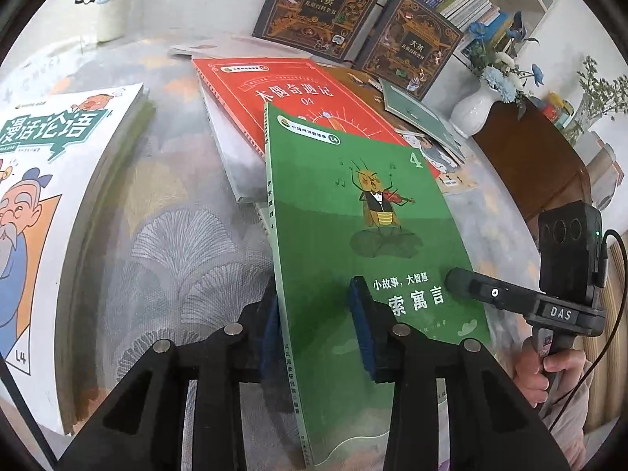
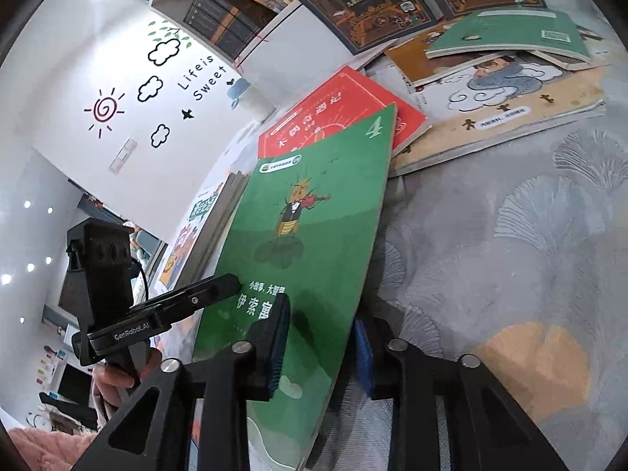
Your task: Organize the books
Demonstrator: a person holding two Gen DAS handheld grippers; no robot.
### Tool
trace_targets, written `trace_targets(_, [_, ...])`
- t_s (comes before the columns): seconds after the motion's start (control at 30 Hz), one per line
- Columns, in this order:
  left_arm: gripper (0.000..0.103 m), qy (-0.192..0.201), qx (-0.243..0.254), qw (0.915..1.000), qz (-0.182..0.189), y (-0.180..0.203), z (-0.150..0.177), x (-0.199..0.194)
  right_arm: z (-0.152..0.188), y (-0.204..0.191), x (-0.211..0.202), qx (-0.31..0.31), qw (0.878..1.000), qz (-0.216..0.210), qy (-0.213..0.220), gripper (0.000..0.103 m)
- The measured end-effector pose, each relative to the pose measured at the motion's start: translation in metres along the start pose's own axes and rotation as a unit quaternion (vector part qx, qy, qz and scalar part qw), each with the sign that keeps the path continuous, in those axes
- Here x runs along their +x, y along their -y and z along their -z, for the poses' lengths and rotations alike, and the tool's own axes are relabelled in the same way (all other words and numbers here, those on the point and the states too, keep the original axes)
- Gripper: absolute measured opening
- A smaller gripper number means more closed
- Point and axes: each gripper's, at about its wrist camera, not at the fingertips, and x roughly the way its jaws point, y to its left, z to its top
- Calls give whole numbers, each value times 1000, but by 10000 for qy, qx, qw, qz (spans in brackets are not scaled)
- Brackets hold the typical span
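Note:
A green book point(image 1: 353, 216) with a violin-playing insect on its cover is tilted up, its far end lying on a red book point(image 1: 306, 98). My left gripper point(image 1: 316, 325) is shut on the green book near its spine, one pad on the cover and one beneath. In the right wrist view my right gripper point(image 2: 320, 347) is shut on the opposite long edge of the green book point(image 2: 306, 235), with one pad on top and the other below. The right gripper point(image 1: 463, 280) shows at that edge in the left view, and the left gripper point(image 2: 231, 282) at the spine in the right view.
A white comic book point(image 1: 51, 196) lies at the left on the grey leaf-patterned cloth point(image 1: 176, 243). Two dark encyclopedias point(image 1: 322, 4) lean against a bookshelf behind. Loose books point(image 2: 502, 90) pile at the right. A white vase point(image 1: 471, 110) of blue flowers stands beside a wooden cabinet point(image 1: 530, 165).

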Motion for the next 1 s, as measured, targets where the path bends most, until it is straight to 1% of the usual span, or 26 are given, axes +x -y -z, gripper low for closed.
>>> trace_targets(0.1, [36, 28, 20, 10000, -41, 3, 0, 1, 0, 2, -1, 84, 10000, -4, 47, 18])
trace_targets(0.2, [36, 2, 0, 10000, -49, 3, -1, 1, 0, 1, -2, 19, 9999, 72, 78, 18])
trace_targets(0.3, [37, -19, 19, 10000, -88, 5, -2, 1, -1, 2, -1, 76, 9999, 18, 81, 18])
trace_targets(0.57, [37, 3, 27, 10000, 11, 3, -2, 1, 1, 6, -3, 158, 9998, -74, 92, 18])
trace_targets(0.7, [37, 29, 98, 9999, 1, 5, -1, 1, 2, 4, -4, 100, 9999, -7, 121, 18])
trace_targets(0.8, [38, 97, 131, 9999, 47, 5, 0, 0, 1, 8, -5, 210, 9996, -132, 118, 18])
trace_targets(0.87, [39, 301, 235, 9992, 125, 4, 3, 1, 1, 13, -7, 347, 9990, -253, 153, 17])
trace_targets(0.97, [39, 311, 238, 9992, 79, 6, 3, 1, 1, 16, -8, 417, 9986, -278, 177, 15])
trace_targets(1.0, [39, 316, 246, 9992, 64, 6, 3, 1, 2, 14, -9, 392, 9988, -222, 200, 15])
